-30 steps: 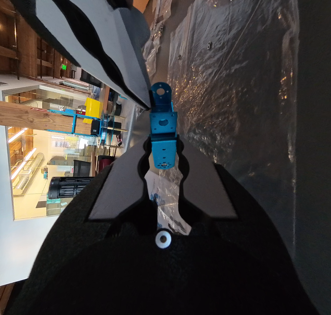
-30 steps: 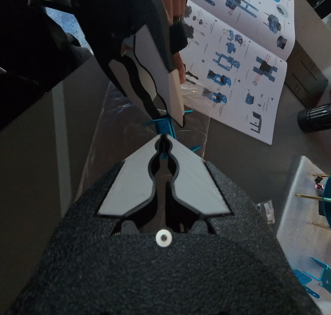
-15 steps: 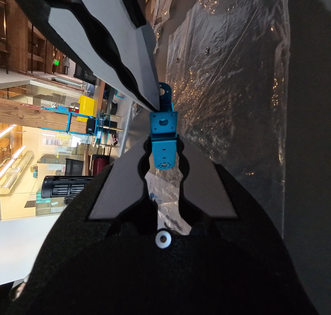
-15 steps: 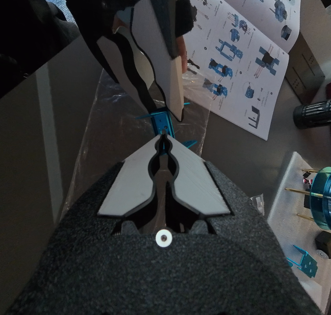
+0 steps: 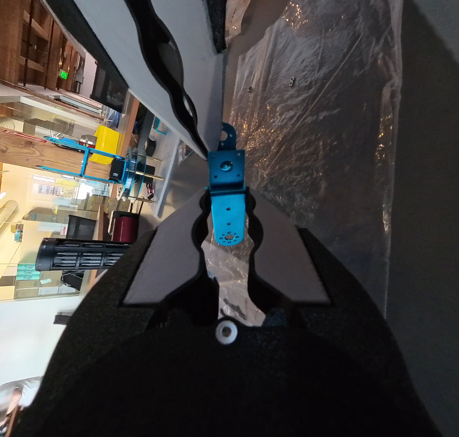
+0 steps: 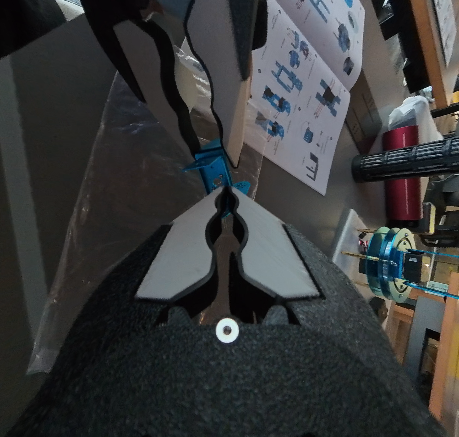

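Note:
A blue metal bracket [image 5: 226,176] with several holes is held in the air between both grippers. My left gripper [image 5: 227,193] is shut on its flat lower tab, which runs back between the fingers. The right gripper's fingers [image 5: 198,131] come in from the upper left and meet the bracket's far end. In the right wrist view my right gripper [image 6: 226,188] is shut on the bracket [image 6: 214,174], and the left gripper's fingers [image 6: 223,106] reach down onto it from above.
A clear plastic sheet [image 5: 323,126] lies on the grey table below. An open instruction booklet [image 6: 310,89] lies beyond. A black ribbed cylinder [image 6: 407,159], a red can [image 6: 402,176] and a blue disc assembly [image 6: 387,263] stand to the right. Both grippers' tips are close together, under 4 cm apart. Both grippers' tips are roughly 30 centimetres from the blue disc assembly [image 6: 387,263]. It turns up in the left wrist view [image 5: 131,168] as well.
Both grippers have lifted and tilted with the bracket still held between them. The right wrist view now shows more of the shelves and the blue disc assembly at the right.

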A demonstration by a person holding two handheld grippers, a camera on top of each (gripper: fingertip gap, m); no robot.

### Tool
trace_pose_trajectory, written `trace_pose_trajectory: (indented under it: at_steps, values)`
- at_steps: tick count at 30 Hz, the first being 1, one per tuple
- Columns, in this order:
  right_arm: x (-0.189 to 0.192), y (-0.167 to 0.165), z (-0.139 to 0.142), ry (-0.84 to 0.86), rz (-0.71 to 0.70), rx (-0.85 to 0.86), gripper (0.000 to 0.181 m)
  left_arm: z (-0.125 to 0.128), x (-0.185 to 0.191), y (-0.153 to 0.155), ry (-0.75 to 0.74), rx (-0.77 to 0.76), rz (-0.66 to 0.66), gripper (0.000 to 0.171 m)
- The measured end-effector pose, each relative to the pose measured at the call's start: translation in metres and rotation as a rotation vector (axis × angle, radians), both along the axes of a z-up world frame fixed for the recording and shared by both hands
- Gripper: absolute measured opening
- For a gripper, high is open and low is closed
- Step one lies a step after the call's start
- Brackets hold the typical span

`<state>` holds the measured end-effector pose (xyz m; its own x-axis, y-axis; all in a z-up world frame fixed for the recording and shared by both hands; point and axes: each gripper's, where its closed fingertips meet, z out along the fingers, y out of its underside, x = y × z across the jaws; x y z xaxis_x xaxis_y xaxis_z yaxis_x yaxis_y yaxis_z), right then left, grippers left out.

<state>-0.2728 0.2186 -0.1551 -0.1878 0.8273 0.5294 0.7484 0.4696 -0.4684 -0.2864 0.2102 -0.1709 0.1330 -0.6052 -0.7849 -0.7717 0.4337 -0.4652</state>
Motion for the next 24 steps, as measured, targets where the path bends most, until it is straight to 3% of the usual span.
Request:
trace_pose_trajectory:
  at_steps: [10, 17, 22, 24]
  values:
    - [-0.001, 0.0, 0.01, 0.043, 0.0, -0.014, 0.0, 0.003, 0.005, -0.003, -0.081, -0.08, -0.022, 0.026]
    - [0.005, 0.009, 0.065, 0.276, -0.04, -0.074, 0.001, 0.017, 0.009, -0.011, -0.248, -0.228, -0.079, 0.026]
    - [0.019, -0.014, 0.075, 0.299, 0.047, -0.375, 0.029, 0.041, 0.006, -0.019, -0.454, -0.439, -0.155, 0.026]
    - [0.021, -0.016, 0.072, 0.282, 0.071, -0.364, 0.034, 0.048, 0.002, -0.018, -0.518, -0.505, -0.163, 0.026]
